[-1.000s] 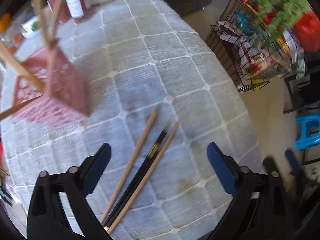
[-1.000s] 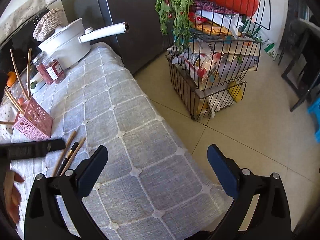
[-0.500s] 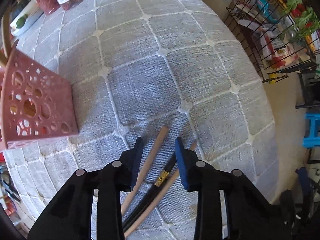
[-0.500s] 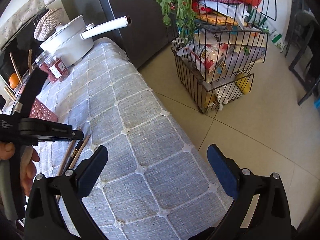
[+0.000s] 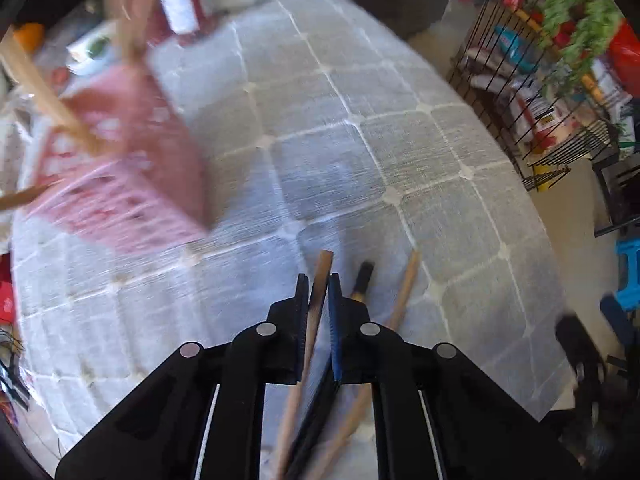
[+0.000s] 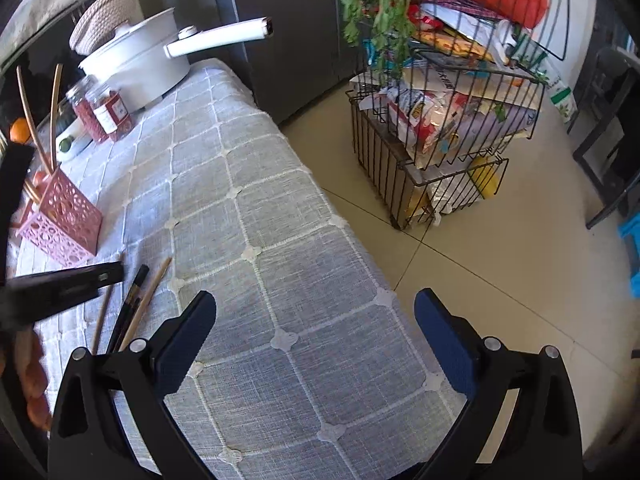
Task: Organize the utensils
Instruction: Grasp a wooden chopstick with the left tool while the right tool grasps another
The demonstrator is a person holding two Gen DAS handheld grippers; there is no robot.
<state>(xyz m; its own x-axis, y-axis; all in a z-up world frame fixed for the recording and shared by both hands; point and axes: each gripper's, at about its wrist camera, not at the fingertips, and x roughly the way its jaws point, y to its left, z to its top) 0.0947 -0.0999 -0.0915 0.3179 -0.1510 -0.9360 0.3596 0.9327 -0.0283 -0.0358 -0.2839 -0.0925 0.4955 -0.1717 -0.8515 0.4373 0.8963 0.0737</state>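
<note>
My left gripper (image 5: 318, 280) is shut on a wooden chopstick (image 5: 323, 270), whose tip sticks out past the fingers. A black chopstick (image 5: 362, 278) and another wooden chopstick (image 5: 406, 288) lie on the grey tablecloth just to its right. The pink perforated utensil holder (image 5: 120, 184) stands to the upper left, blurred, with several wooden chopsticks in it. My right gripper (image 6: 316, 332) is open and empty above the table's near edge. In the right wrist view the left gripper (image 6: 64, 286) is at the left by the chopsticks (image 6: 136, 304) and the holder (image 6: 60, 216).
A white pot (image 6: 136, 60) with a long handle and two red jars (image 6: 102, 112) stand at the table's far end. A wire basket rack (image 6: 448, 120) with packets and greens stands on the floor right of the table. A blue stool (image 5: 628, 272) is farther right.
My left gripper has closed from half open onto the leftmost wooden chopstick and tilted up, so the pink holder shows again. My right gripper has stayed open and hardly moved.
</note>
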